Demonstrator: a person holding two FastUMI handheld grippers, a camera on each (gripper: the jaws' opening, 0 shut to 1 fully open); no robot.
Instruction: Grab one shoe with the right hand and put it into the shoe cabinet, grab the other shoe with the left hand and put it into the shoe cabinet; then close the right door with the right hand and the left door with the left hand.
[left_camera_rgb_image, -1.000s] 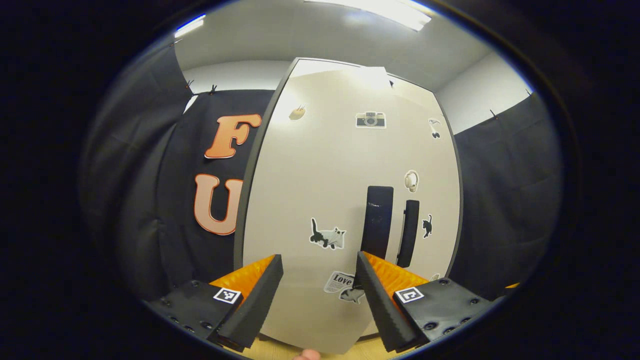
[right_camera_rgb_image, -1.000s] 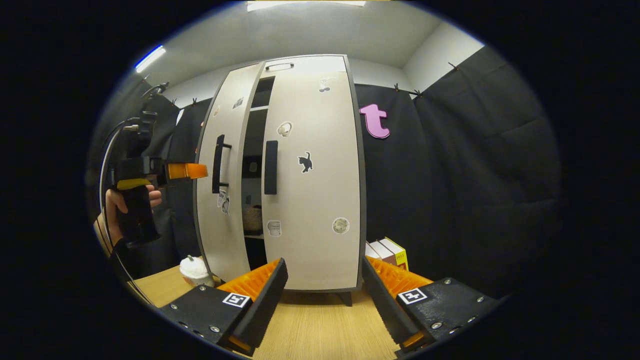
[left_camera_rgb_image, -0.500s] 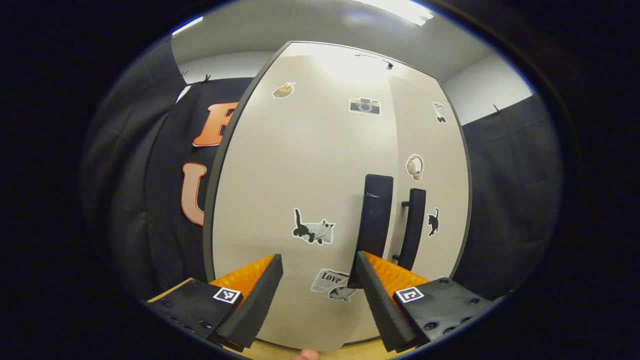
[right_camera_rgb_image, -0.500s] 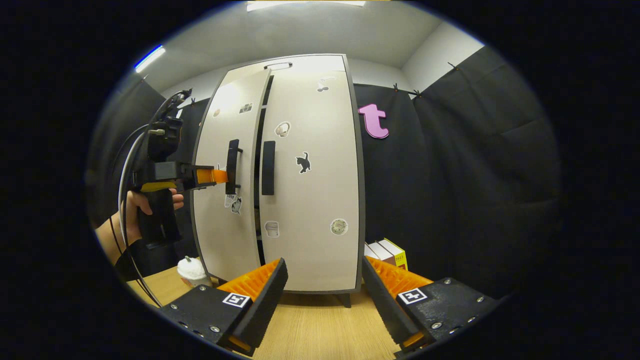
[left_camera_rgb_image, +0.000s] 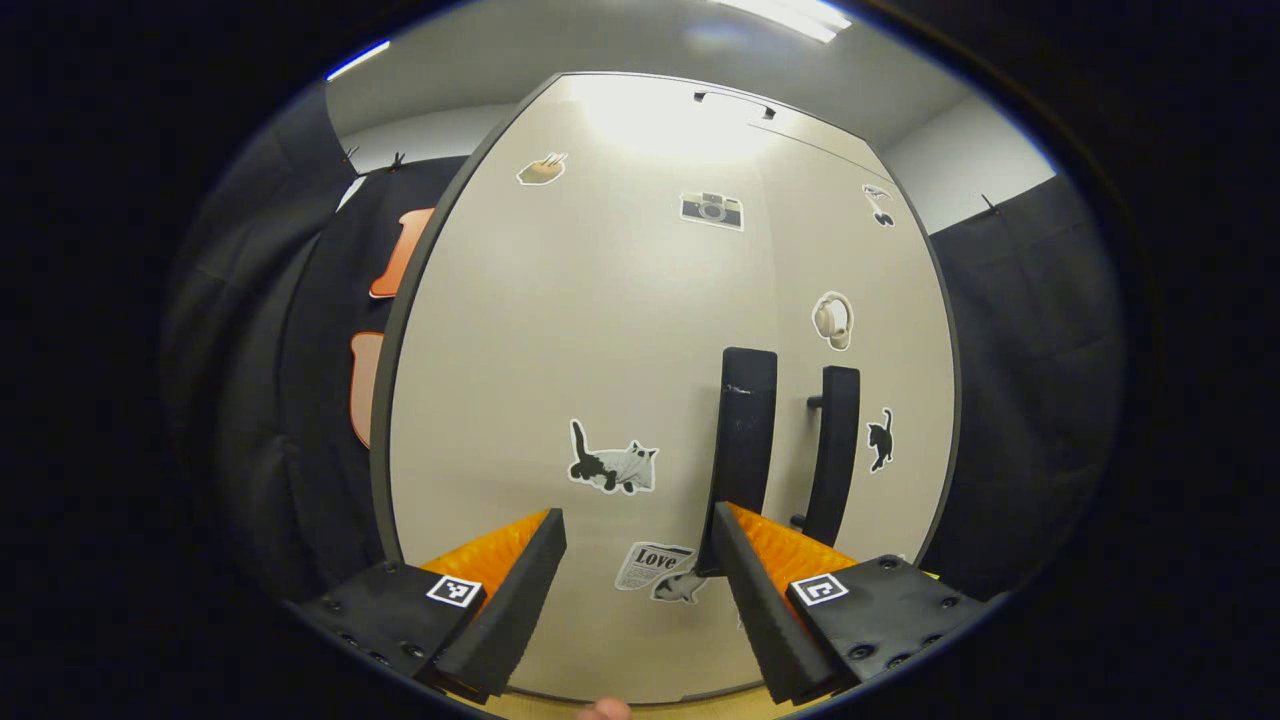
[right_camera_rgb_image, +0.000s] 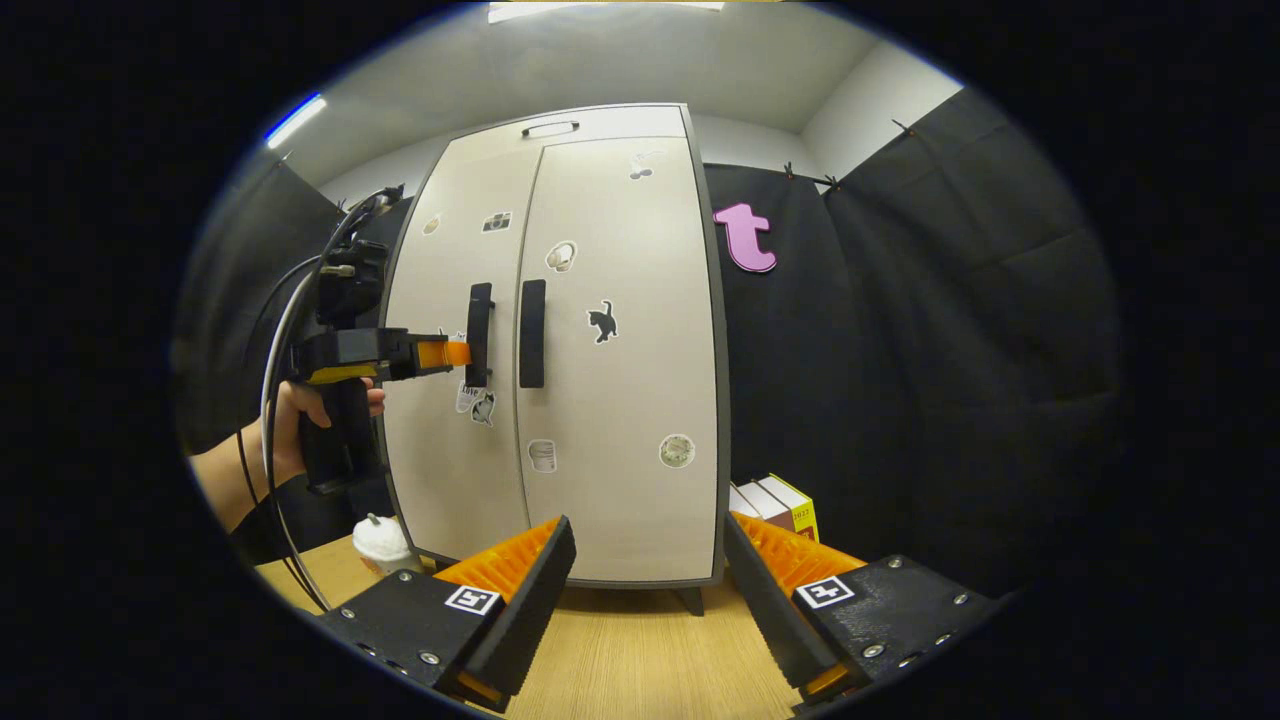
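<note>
While both doors lie flush, shoe cabinet (right_camera_rgb_image: 620, 400) stands upright, facing forward.

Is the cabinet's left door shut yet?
Shut, or nearly: the left door lies flush with the right door, no dark gap between them.

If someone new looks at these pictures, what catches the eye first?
The tall pale shoe cabinet with both doors shut stands mid-frame, scattered with stickers, two black handles side by side. The left gripper, held by a hand, reaches its left door. Books sit at its right foot.
</note>
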